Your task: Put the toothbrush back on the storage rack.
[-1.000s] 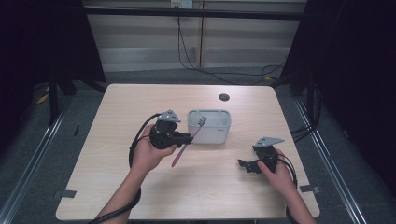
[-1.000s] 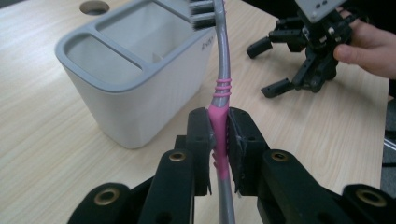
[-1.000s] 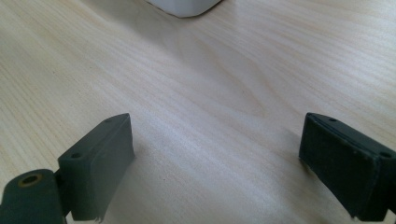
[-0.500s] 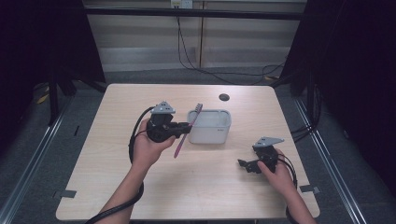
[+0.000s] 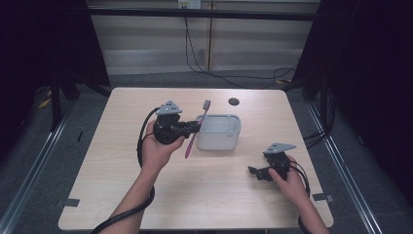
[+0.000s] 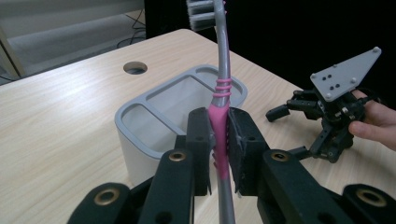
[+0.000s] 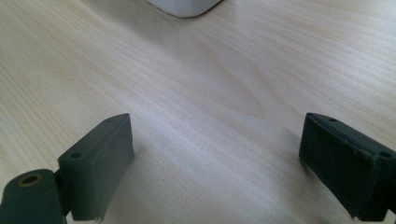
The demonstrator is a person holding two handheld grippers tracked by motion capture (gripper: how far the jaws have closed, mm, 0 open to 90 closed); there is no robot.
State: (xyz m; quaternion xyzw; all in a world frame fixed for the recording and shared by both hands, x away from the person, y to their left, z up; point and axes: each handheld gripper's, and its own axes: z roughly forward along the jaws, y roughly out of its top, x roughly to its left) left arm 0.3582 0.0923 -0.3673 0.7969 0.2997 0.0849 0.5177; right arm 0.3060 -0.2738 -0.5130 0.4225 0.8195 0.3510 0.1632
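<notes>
Left claw [image 6: 219, 140]: I have it clamped on the pink grip section of a toothbrush [image 6: 222, 98], both pads pressing the handle's flanks. In the high view it hangs above the desk [image 5: 97, 185], just left of the holder.

Toothbrush position: nearly upright but tilted, bristle head up and leaning toward the far edge, tail end pointing down at the desk. In the high view [image 5: 196, 129] it sits just beside the left wall of the holder, not yet inside any compartment.

Toothbrush holder [image 5: 219, 131]: a pale grey rounded box with divided compartments, standing near the middle of the desk, slightly toward the far edge. The left claw's view [image 6: 140, 121] shows about three openings.

Right claw [image 7: 215, 158]: pads well apart, nothing between them. In the high view [image 5: 265, 171] it rests low near the right near corner of the desk.

Handling, my judgement: the brush should be light and stiff, with a slim handle that could pivot between the pads. The rubbery pink part looks like the best hold, and that is where I have it; the smooth grey stem above would likely slip.

Caution, my judgement: the holder seems light plastic, so a knock on its rim could shove it.

Grommet hole [image 5: 234, 101]: near the far edge, well apart from the work.
</notes>
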